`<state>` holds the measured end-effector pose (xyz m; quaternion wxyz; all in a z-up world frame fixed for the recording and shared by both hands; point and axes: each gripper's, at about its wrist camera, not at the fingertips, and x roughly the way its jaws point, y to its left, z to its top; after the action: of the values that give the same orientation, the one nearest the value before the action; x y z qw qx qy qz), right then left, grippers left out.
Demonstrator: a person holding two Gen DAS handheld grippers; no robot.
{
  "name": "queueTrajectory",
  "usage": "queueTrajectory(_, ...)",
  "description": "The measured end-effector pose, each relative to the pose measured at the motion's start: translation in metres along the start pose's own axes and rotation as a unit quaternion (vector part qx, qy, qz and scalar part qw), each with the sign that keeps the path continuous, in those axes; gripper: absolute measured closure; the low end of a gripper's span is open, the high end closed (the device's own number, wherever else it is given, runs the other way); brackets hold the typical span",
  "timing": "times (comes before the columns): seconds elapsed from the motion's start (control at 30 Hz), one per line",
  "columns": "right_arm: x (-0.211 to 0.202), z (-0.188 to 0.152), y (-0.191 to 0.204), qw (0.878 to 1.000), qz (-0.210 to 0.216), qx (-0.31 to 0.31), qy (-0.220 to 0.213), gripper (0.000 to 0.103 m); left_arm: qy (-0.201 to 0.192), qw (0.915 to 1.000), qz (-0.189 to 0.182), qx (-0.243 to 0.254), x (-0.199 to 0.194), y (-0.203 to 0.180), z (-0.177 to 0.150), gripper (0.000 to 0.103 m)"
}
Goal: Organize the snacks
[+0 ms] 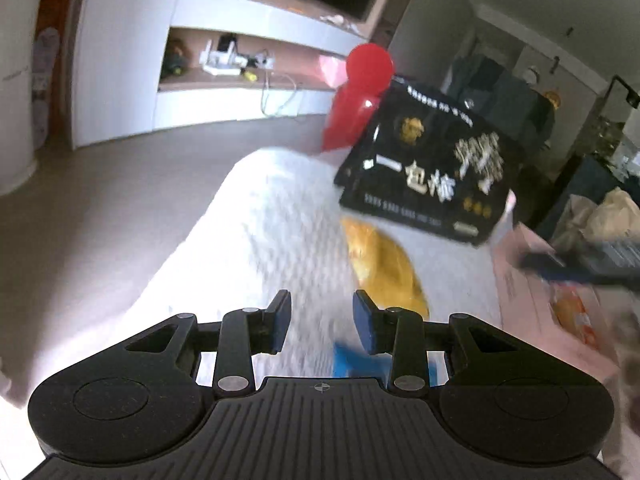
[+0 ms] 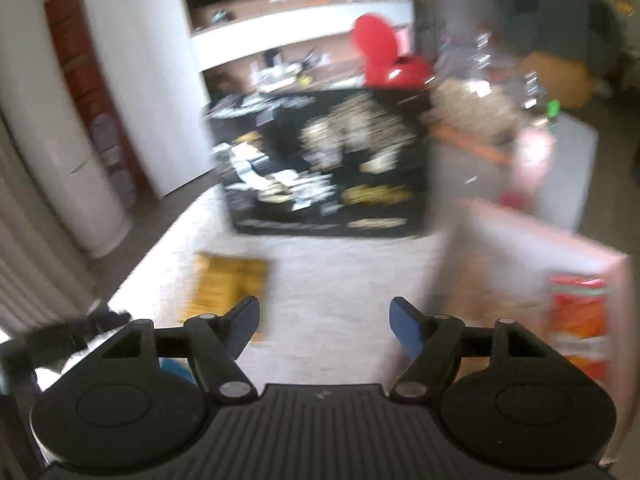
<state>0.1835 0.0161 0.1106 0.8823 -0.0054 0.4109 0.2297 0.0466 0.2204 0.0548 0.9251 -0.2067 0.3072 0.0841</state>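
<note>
Snacks lie spread on a white textured cloth (image 1: pixel 280 208), seen first from the left wrist cam. Left gripper (image 1: pixel 322 318) hangs over the cloth w/ jaws narrowly parted, nothing between the blue pads. Yellow snack bag (image 1: pixel 384 268) lies flat just ahead and right of the fingertips. Beyond it stands a black box (image 1: pixel 428 164) w/ white and gold print, tilted, a red object (image 1: pixel 360 88) behind it. Pink box (image 1: pixel 560 304) sits at right edge w/ an orange packet (image 1: pixel 572 312) inside. Small blue item (image 1: pixel 346 360) shows under the right finger; too blurred to tell what. White shelving unit (image 1: pixel 224 64) in the bkgd.

Right wrist cam, heavy blur: right gripper (image 2: pixel 324 322) has jaws fairly wide, empty, cloth (image 2: pixel 340 272) below. Yellow bag (image 2: pixel 228 280) lies ahead-left, near the left fingertip. Black box (image 2: pixel 320 164) stands farther on, centre. Pink box (image 2: pixel 520 248) at right, open side up, holds an orange-red packet (image 2: pixel 580 316). Other gripper's dark tip pokes in at left edge.
</note>
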Motion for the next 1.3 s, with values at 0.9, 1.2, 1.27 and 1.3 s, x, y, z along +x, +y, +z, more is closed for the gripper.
queueTrajectory(0.9,-0.007,-0.066,0.044,0.997,-0.021,-0.061,0.033,0.044,0.074,0.995,-0.036,0.056,-0.002,-0.03,-0.049,0.064)
queueTrajectory(1.2,-0.06,-0.139,-0.017,0.996,-0.081,-0.046,0.002,0.044,0.103,0.9885,-0.096,0.055,-0.002,-0.056,-0.05,0.065)
queueTrajectory(1.27,-0.063,-0.149,-0.03,0.996,-0.087,-0.033,0.004,0.044,0.113,0.986,-0.109,0.057,-0.001,-0.064,-0.051,0.065)
queueTrajectory(1.3,-0.064,-0.156,-0.036,0.995,-0.092,-0.027,0.004,0.044,0.118,0.9846,-0.114,0.061,-0.001,-0.068,-0.053,0.065)
